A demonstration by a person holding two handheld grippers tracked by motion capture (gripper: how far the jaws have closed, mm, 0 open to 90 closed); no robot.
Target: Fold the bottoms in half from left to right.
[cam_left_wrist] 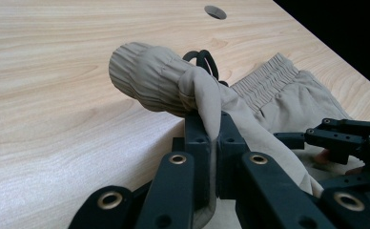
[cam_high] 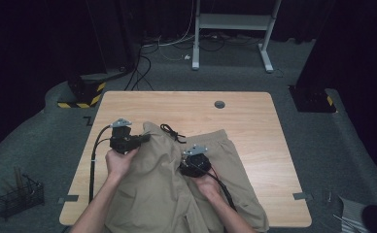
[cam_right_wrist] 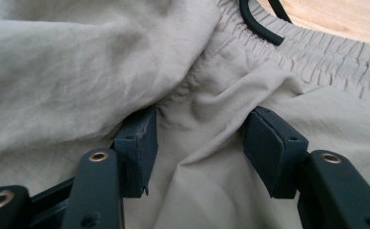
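Observation:
Khaki trousers (cam_high: 152, 189) with an elastic waistband (cam_right_wrist: 316, 57) and a black drawstring (cam_high: 173, 132) lie bunched on the wooden table (cam_high: 245, 121). My left gripper (cam_high: 145, 139) is at their left top edge. In the left gripper view it (cam_left_wrist: 210, 126) is shut on a fold of the waistband (cam_left_wrist: 145, 78), which is lifted off the table. My right gripper (cam_high: 185, 162) rests on the cloth near the middle. In the right gripper view its jaws (cam_right_wrist: 200, 138) stand wide apart on the fabric (cam_right_wrist: 78, 62), a loose crease between them, not pinched. The drawstring (cam_right_wrist: 254, 24) lies just beyond.
A round cable hole (cam_high: 219, 104) sits near the table's far edge. On the floor, a wire basket (cam_high: 20, 196) stands at the left and a striped black-yellow base (cam_high: 82, 94) beyond the far left corner. A white desk frame (cam_high: 232, 22) stands behind.

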